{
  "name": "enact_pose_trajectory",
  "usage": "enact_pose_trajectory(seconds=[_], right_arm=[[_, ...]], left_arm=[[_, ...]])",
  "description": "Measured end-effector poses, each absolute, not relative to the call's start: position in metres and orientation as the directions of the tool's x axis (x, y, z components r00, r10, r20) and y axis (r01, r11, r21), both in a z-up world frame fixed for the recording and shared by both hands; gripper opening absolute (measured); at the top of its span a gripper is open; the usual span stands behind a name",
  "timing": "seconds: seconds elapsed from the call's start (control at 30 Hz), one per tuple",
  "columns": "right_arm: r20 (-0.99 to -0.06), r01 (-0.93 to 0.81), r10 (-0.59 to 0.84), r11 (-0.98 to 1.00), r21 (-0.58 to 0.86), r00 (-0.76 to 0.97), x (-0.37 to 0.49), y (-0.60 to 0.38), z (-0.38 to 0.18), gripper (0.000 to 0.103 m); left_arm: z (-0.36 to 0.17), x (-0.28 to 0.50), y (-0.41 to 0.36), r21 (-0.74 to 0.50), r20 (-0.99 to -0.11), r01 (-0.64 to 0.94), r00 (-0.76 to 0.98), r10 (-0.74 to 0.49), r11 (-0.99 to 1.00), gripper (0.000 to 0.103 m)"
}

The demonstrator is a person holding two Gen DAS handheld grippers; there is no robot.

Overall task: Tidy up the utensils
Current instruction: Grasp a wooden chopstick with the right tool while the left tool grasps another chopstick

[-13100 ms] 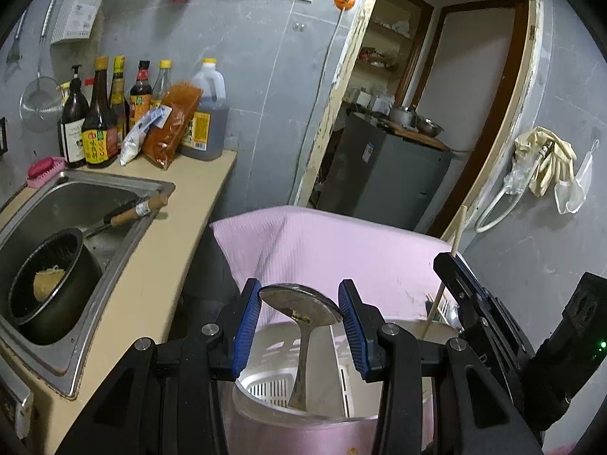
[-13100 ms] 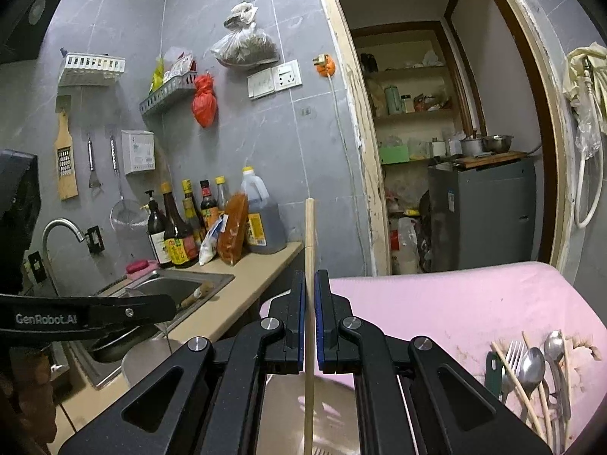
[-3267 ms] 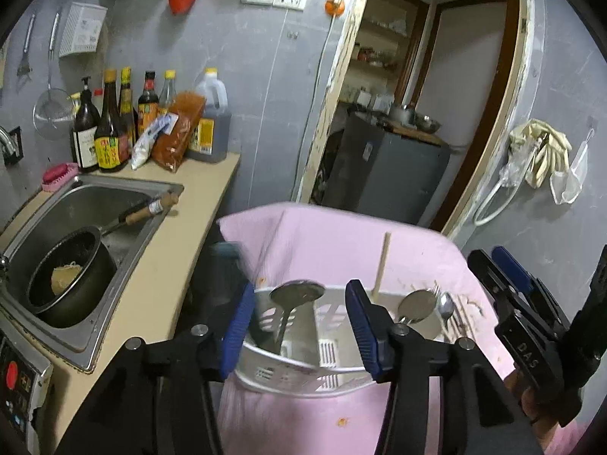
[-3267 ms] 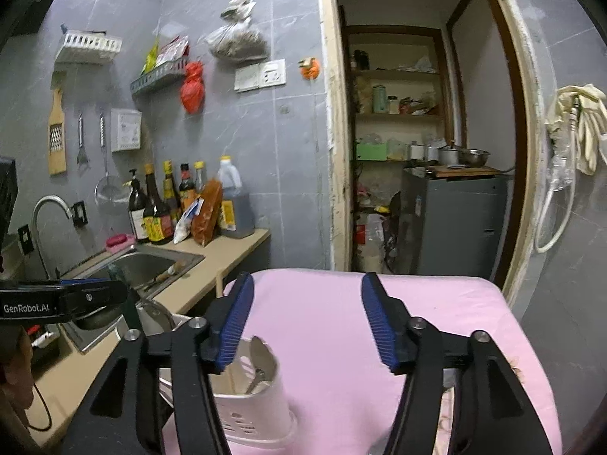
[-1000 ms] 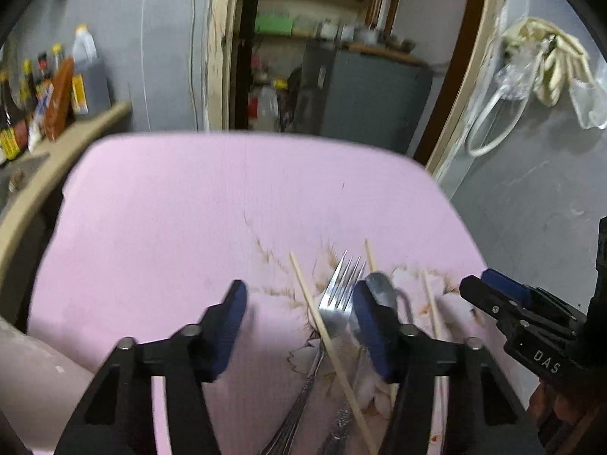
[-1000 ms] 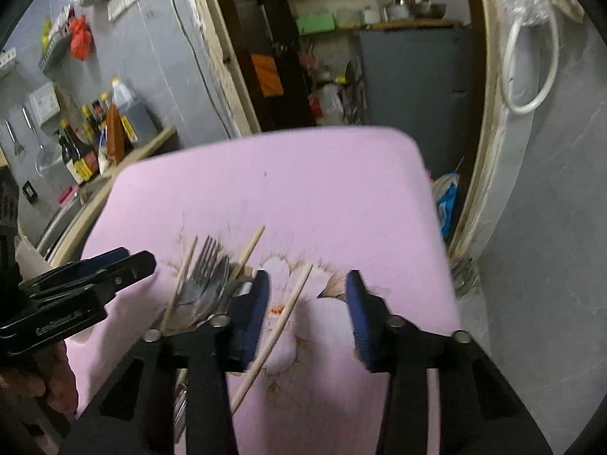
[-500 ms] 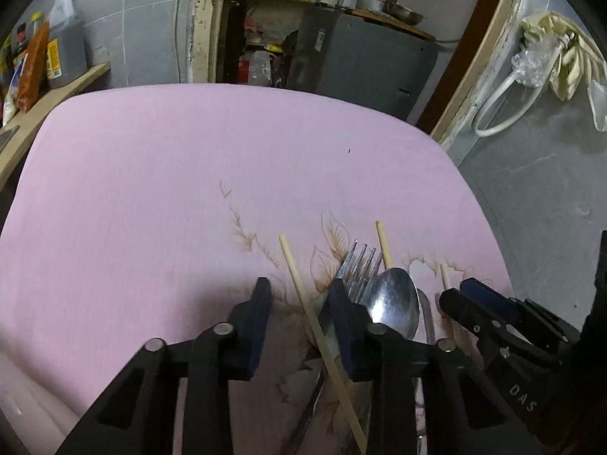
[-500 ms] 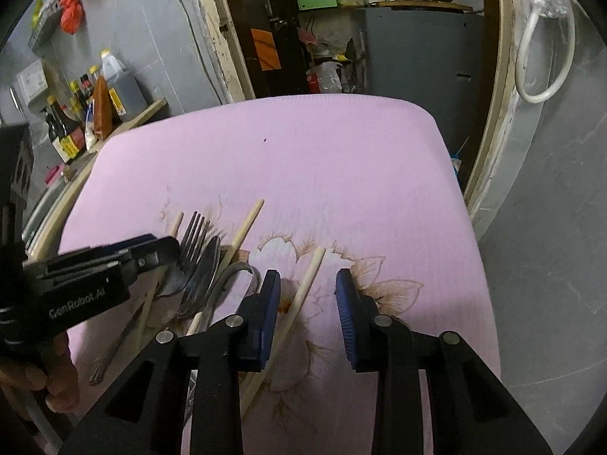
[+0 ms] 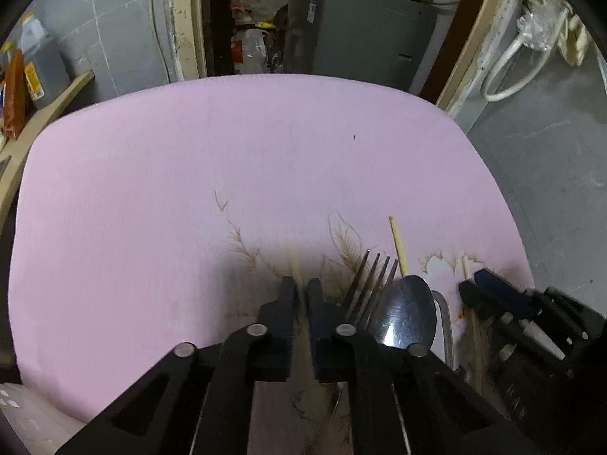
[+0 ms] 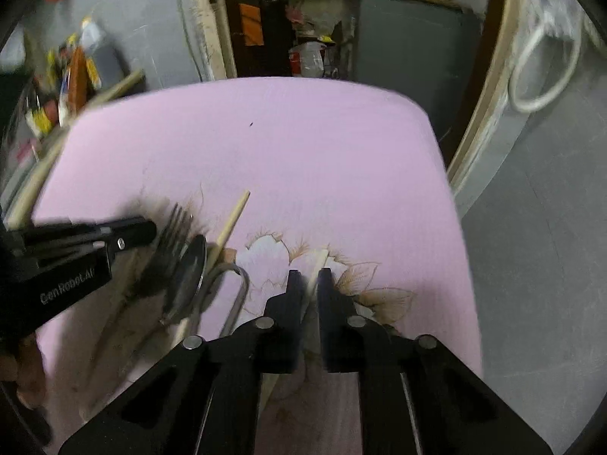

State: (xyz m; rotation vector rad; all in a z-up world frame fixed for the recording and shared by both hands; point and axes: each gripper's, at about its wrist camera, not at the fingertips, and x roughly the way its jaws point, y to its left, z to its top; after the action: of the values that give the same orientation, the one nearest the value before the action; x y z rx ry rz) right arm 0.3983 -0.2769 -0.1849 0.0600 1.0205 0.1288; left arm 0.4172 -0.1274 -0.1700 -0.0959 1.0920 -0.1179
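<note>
1. The left gripper (image 9: 301,284) is seen pointed steeply down at a pink floral cloth (image 9: 189,174); its jaws are drawn in narrow, with a pale chopstick (image 9: 292,258) clamped between the pads, the tip of the stick projecting just beyond them.
2. The right gripper (image 10: 309,275) is likewise held low over the cloth (image 10: 303,151), and its jaws are closed narrowly on a second chopstick (image 10: 320,259), whose end shows between and just ahead of the pads.
3. The remaining utensils are laid loose on the cloth between the two grippers: a fork (image 9: 373,276) with its tines pointing away from the camera, a spoon (image 9: 406,313) lying bowl-up and touching the fork's right side, and a third chopstick (image 9: 398,242) running out from behind the fork and spoon.
4. A bent metal handle or loop (image 9: 445,314) is seen just right of the spoon; what it belongs to cannot be told.
5. In the right wrist view the fork (image 10: 172,235), spoon (image 10: 191,265) and third chopstick (image 10: 233,220) are seen heaped together, blurred, just beside the left gripper (image 10: 148,232).
6. Only one possible container is glimpsed: a pale object (image 9: 26,413) at the lower-left edge of the left wrist view, at the cloth's edge. It is too cropped for its contents to be made out.
7. Beyond the cloth, bottles on a counter (image 9: 34,72) and a grey cabinet (image 9: 364,34) through a doorway are visible.
</note>
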Motion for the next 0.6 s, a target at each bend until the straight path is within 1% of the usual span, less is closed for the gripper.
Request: enact_pose_trajectory(seconds=[0.07, 0.13, 0.2, 0.33, 0.6], right_arm=[[-0.839, -0.058, 0.182, 0.982, 0.178, 0.513, 0.399, -0.288, -0.185, 0.006], [-0.822, -0.044, 0.236, 0.967, 0.250, 0.519, 0.396, -0.298, -0.185, 0.004], [-0.783, -0.021, 0.306, 0.936, 0.351, 0.542, 0.389, -0.312, -0.181, 0.004], [-0.719, -0.015, 0.331, 0.913, 0.407, 0.611, 0.372, -0.321, -0.167, 0.004], [-0.641, -0.017, 0.366, 0.876, 0.482, 0.675, 0.348, -0.322, -0.144, 0.004]], left_arm=[[-0.170, 0.416, -0.121, -0.192, -0.871, 0.029, 0.455, -0.184, 0.981, 0.005], [-0.168, 0.411, -0.117, -0.219, -0.858, 0.024, 0.472, -0.204, 0.975, 0.005], [-0.162, 0.402, -0.117, -0.237, -0.839, 0.030, 0.497, -0.220, 0.971, 0.005], [-0.143, 0.382, -0.113, -0.271, -0.781, 0.060, 0.570, -0.256, 0.961, 0.005], [-0.117, 0.356, -0.103, -0.313, -0.729, 0.089, 0.615, -0.299, 0.946, 0.005]])
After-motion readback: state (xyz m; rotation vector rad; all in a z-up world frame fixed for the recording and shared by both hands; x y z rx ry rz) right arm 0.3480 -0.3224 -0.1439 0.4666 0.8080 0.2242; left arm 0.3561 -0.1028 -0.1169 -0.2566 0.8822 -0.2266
